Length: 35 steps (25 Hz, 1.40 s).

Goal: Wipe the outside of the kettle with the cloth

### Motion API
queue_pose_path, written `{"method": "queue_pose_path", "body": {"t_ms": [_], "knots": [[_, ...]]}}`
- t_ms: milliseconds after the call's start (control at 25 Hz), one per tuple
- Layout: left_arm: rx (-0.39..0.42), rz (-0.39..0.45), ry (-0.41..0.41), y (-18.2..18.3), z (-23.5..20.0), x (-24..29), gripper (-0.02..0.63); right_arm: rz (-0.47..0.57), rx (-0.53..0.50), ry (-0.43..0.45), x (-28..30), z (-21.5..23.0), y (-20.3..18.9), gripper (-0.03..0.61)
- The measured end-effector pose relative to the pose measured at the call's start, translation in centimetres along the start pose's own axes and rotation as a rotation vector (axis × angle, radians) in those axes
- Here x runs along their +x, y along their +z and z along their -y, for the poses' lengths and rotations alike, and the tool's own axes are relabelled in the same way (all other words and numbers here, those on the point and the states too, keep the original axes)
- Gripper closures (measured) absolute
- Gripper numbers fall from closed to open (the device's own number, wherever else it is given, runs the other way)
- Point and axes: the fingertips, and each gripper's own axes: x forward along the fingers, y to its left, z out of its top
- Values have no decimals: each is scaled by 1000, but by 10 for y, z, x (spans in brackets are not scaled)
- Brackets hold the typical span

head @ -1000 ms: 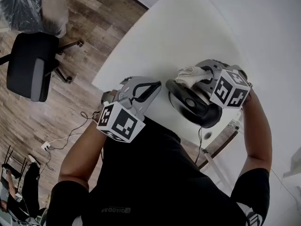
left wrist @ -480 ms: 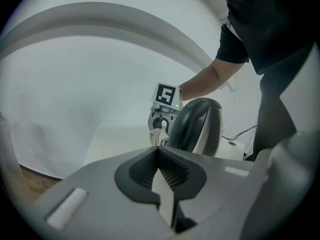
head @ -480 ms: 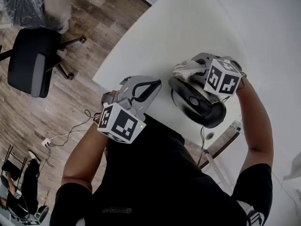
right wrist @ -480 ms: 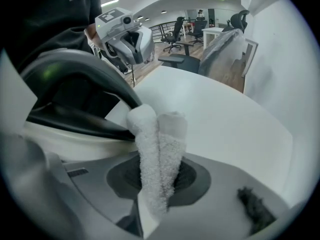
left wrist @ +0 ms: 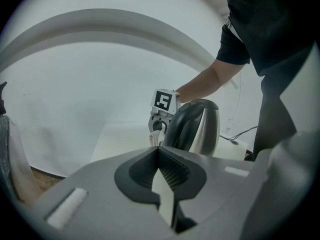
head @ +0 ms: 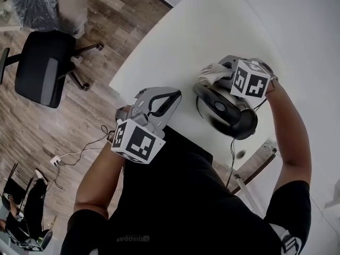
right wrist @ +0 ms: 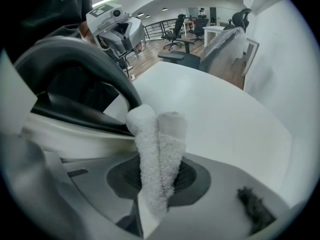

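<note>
1. Gripping the white cloth (right wrist: 159, 144), the right gripper (right wrist: 156, 184) has its jaws clamped narrowly on the folded towelling; the cloth's rolled end sticks out past the tips.
2. Seen from the head view, that right gripper (head: 220, 74) holds the cloth (head: 211, 74) against the far side of the kettle (head: 226, 113), up near its top; the right gripper view shows the cloth's end meeting the dark curved handle of the kettle (right wrist: 75, 59).
3. The kettle stands upright on the white table (head: 202, 31), close to the table's near edge; its body is shiny metal with a black lid and handle, as the left gripper view shows (left wrist: 197, 129); a cord (head: 231, 155) hangs down past that near edge.
4. The left gripper (head: 162, 102) hovers over the table's near edge, to the left of the kettle and apart from it; its jaws (left wrist: 160, 156) are brought together at the tips with nothing between them.
5. A black office chair (head: 40, 68) stands on the wooden floor (head: 106, 15), well off the table's left corner.
</note>
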Motion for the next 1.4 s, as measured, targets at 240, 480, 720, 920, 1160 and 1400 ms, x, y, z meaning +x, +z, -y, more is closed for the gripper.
{"method": "queue_pose_path", "body": {"t_ms": [240,480,720,920,1160,1400], "knots": [[23,1,39,5,2,-12,607,108,92,-176,-42,13,0,485],[44,11,119,22,-9,-23,607,361,342,-355,-111,-5,-13,485],[-169,116,187,45,-20,-40,607,549,562,-669,-188,-51,-30,485],[-202,133,211,50,3,-49,607,955,902,-850,-237,-112,-54,485],[-197,120,225,48,35,-58,607,1257,1164,-861,-231,-177,-93,485],[-112,93,179,60,46,-55,607,1277,1202,-899,-227,-209,-96,485]]}}
